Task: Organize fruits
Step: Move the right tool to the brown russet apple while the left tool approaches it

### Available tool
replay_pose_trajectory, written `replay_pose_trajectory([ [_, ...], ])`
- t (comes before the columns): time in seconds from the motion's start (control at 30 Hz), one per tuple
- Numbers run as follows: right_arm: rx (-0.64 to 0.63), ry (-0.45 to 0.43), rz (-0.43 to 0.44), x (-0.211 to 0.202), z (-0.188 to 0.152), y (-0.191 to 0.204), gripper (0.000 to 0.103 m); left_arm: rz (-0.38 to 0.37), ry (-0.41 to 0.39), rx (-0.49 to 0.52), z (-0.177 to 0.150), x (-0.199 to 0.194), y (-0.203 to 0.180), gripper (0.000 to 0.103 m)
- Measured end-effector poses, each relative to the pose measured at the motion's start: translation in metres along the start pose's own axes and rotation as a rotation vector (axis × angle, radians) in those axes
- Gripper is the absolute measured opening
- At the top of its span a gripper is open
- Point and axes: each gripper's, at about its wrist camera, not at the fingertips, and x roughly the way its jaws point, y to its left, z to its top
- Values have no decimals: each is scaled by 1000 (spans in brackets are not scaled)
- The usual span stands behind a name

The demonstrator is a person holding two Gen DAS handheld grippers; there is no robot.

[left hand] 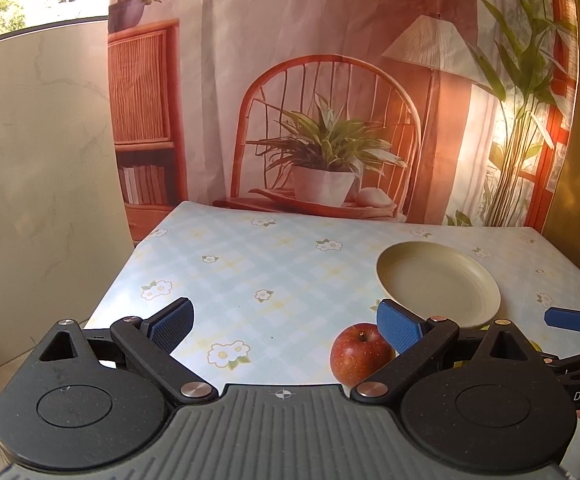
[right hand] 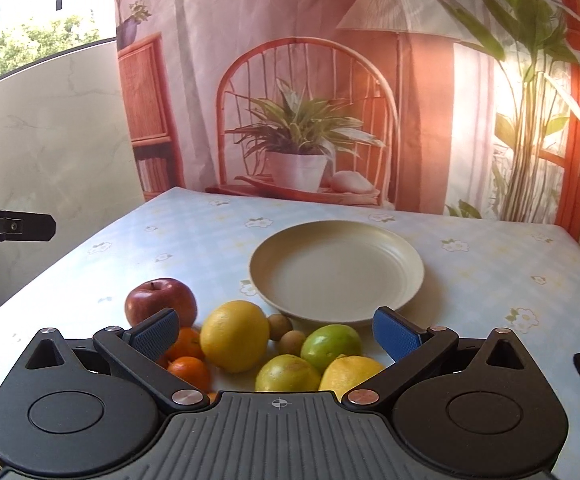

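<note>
Cream plate (right hand: 335, 272): we see it bare on the flowered tablecloth (right hand: 489, 272), just beyond the fruit, so nothing is sorted yet.
Fruit pile: red apple (right hand: 161, 300) at near left, big yellow citrus (right hand: 234, 336) in the middle, green lime (right hand: 331, 345) to its right, two small oranges (right hand: 189, 372) and two little brown fruits (right hand: 286, 334) tucked between.
Right gripper (right hand: 276, 334): we hold it released, jaws spread wide, low over the pile and grasping nothing.
Left gripper (left hand: 286, 330): also released and empty, the apple just beside its right pad (left hand: 397, 330).
Step in hand: we judge it is the first pick.
Doing it well: we centre the jaws on the yellow citrus, close gently at its widest part, and lift straight up so neighbours do not roll.
</note>
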Motion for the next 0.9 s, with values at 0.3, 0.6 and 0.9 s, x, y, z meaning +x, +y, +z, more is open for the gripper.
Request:
replay_pose_trajectory([
  [0.3, -76, 157, 182, 16, -3, 49, 101, -53, 36, 77, -19, 4, 12, 79],
  [0.6, -85, 281, 222, 29, -20, 72, 76, -122, 106, 99, -42, 21, 12, 74],
  [0.9, -98, 291, 233, 27, -21, 78, 59, -174, 133, 67, -48, 28, 8, 74],
])
